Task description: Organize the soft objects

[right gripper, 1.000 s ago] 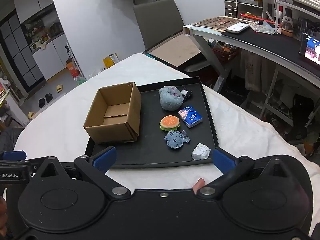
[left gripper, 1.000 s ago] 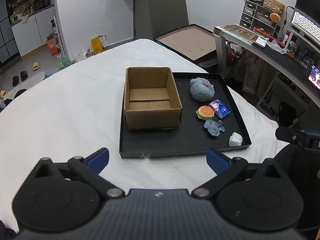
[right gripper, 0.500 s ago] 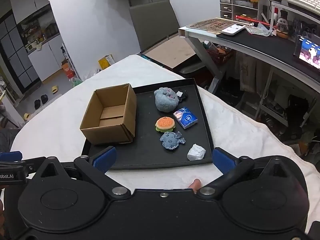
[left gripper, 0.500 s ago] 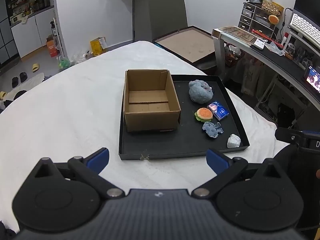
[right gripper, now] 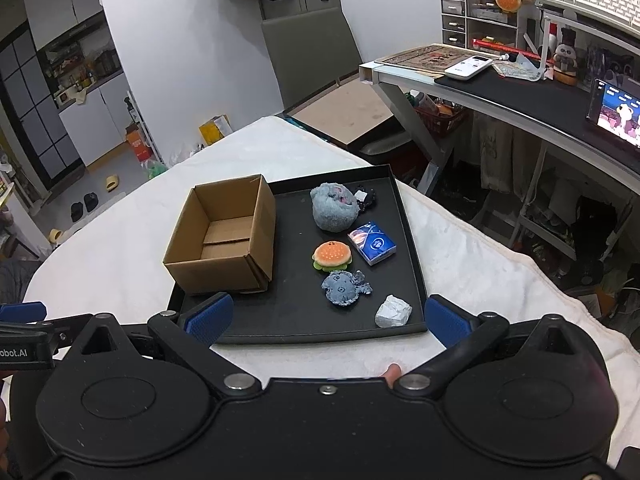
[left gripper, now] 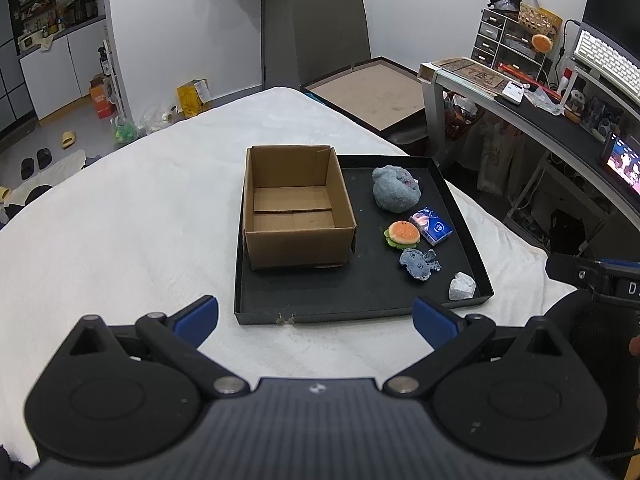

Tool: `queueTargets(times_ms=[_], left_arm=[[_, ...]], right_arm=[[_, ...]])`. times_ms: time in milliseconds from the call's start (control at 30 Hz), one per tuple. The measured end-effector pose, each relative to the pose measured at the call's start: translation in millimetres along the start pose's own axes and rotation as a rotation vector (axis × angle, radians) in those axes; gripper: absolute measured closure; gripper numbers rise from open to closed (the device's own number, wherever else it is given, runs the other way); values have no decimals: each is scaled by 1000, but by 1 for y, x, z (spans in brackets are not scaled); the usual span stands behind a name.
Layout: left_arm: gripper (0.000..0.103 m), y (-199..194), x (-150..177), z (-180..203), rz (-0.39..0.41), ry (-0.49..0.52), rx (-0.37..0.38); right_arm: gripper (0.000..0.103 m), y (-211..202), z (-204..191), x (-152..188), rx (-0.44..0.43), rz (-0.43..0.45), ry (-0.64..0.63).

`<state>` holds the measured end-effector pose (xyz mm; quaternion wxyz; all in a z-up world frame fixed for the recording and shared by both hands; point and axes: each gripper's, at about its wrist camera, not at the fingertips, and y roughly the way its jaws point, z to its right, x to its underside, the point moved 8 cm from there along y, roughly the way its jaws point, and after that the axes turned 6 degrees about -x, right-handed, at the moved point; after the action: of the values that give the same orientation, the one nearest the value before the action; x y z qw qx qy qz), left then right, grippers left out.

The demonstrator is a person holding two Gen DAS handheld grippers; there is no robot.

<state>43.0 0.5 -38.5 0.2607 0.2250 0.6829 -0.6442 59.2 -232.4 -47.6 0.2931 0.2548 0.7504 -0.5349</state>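
Five, maybe six, soft objects (right gripper: pixel 333 253).

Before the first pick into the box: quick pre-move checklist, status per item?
1. Cardboard box open, upright, nothing inside: ok.
2. Right hand-held gripper open, holding nothing: ok.
3. Left hand-held gripper open, holding nothing: ok.
4. Burger plush, small blue plush and big grey-blue plush lie apart on the black tray, none stacked: ok.
5. Dark item behind the big plush, identity: cannot tell.
6. Crumpled white lump soft: cannot tell.
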Motion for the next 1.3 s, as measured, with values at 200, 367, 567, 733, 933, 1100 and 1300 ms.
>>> queueTargets(times_ms=[200,367,567,733,933,1100,1300], left_arm=[[0,1,2,-1,-2,-2,-3],[0,1,2,-1,-1,-1,-2],[0,0,3,-2,6,-6,4],[0,1,5,-4,6,-3,-3],[0,2,5,-5,1,-8,-5],[0,3,5,-6,-7,-13,-12],[0,6,5,-6,-14,-19,-12]], right_arm=[[0,-2,-1,-1,4,6,-6],[0,-4,0,-2,18,16,-9],[0,-4,1,-1,21,17,-10],[0,-5,4,-4,22,21,-2],[0,-4,6,-2,27,19,6],[0,-2,5,0,23,8,-4],[0,0,4,0,24,3,-15]])
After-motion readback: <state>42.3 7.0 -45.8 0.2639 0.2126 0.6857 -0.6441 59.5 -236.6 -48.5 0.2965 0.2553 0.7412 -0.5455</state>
